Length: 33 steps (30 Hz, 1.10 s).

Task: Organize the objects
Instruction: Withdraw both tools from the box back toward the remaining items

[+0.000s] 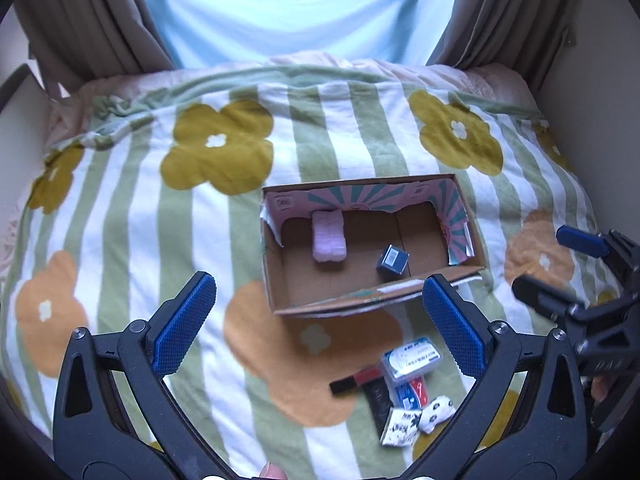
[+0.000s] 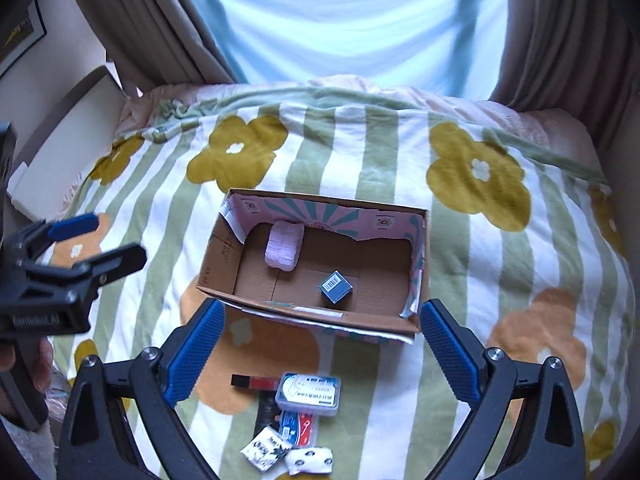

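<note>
Cardboard box point(image 2: 320, 280) on bed: pink pad point(image 2: 285, 249), blue cube point(image 2: 335, 287) inside. Only my right view shows wall picture point(image 2: 20, 32). Left tool point(image 1: 316, 320), right tool point(image 2: 320, 344): both wide open, empty.

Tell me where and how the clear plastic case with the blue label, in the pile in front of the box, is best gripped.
Probably across the two long edges of the clear plastic case, coming straight down. It lies flat atop the pile, top face exposed, its lower edge overlapping the red-and-blue packet.
</note>
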Each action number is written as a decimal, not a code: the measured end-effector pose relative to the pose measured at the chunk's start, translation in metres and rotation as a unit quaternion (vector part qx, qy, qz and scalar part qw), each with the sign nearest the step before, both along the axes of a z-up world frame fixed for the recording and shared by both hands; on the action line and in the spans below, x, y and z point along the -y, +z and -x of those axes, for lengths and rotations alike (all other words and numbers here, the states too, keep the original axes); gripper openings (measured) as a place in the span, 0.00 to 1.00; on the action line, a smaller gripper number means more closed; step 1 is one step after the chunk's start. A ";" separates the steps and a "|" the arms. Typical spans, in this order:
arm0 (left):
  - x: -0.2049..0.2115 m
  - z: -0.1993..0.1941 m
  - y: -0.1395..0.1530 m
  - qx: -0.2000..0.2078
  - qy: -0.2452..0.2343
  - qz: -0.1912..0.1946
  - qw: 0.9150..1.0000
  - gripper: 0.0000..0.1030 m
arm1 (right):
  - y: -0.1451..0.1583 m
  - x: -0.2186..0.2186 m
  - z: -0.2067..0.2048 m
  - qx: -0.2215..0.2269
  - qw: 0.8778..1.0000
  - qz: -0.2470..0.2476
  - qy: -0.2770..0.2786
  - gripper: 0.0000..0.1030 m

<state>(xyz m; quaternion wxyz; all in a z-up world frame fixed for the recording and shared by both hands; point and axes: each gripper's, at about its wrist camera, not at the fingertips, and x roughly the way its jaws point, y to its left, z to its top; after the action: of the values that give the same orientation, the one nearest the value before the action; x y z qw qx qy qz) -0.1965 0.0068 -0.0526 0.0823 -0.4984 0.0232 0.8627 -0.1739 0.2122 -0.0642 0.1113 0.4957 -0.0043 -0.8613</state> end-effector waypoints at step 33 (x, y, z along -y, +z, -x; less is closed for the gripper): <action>-0.006 -0.165 0.020 -0.016 -0.037 -0.044 0.998 1.00 | 0.028 -0.023 -0.143 -0.070 0.997 0.022 0.030 0.95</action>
<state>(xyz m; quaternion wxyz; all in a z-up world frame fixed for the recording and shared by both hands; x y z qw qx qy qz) -0.0314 0.0130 -0.0327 0.1355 -0.4792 0.0047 0.8672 -0.0311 0.2353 -0.0362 0.1476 0.4313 -0.0008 -0.8900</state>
